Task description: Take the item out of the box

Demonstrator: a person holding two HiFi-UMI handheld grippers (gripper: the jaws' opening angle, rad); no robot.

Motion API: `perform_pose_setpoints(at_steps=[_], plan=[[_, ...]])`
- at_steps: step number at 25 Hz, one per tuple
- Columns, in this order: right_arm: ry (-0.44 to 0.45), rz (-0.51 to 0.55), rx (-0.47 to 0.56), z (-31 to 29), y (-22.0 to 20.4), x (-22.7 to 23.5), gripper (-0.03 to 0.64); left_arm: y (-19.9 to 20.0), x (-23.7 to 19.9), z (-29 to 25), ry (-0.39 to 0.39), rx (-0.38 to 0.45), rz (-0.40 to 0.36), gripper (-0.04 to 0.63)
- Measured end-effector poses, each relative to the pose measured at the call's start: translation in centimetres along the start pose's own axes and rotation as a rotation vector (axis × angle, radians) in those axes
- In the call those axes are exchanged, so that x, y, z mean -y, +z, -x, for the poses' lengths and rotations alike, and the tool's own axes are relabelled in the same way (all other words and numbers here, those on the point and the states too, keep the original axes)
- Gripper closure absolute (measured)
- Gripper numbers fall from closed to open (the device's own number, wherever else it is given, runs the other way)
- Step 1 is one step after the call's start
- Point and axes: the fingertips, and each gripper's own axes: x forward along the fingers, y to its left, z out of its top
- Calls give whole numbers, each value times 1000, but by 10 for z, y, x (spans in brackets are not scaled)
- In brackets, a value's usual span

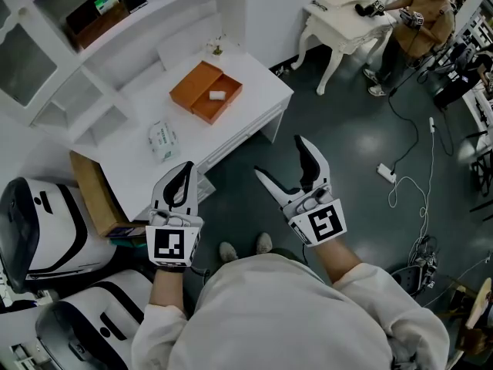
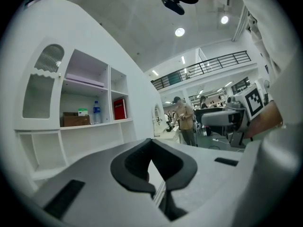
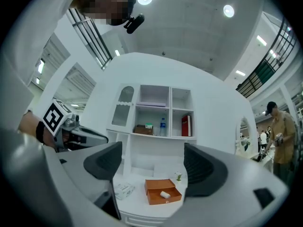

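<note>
An open orange box [image 1: 199, 83] lies on the white desk [image 1: 254, 83], its lid flipped beside it. A small white item [image 1: 217, 95] rests in the tray half. In the right gripper view the box [image 3: 156, 186] and the item [image 3: 164, 194] sit straight ahead between the jaws, far off. My right gripper [image 1: 281, 156] hangs over the floor in front of the desk, open and empty. Nearer the desk's front edge, my left gripper [image 1: 185, 169] is shut with nothing in it; its view shows its pads [image 2: 154, 167] meeting.
A tissue pack [image 1: 162, 140] lies on the desk left of the box. A white shelf unit [image 3: 161, 115] rises behind the desk. A brown carton [image 1: 92, 195] and white machines [image 1: 38, 230] stand at the left. Cables [image 1: 389, 174] cross the floor; a person [image 1: 420, 14] works far right.
</note>
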Motion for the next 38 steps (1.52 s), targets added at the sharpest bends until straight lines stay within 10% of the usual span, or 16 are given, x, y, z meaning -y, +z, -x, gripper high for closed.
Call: perform_pose_setpoints(at_steps=[16, 38], plan=[[70, -8, -4, 10, -15, 18, 229, -10, 22, -2, 59, -52, -2, 590], [64, 23, -102, -155, -81, 81, 230, -45, -95, -160, -15, -23, 51, 591]])
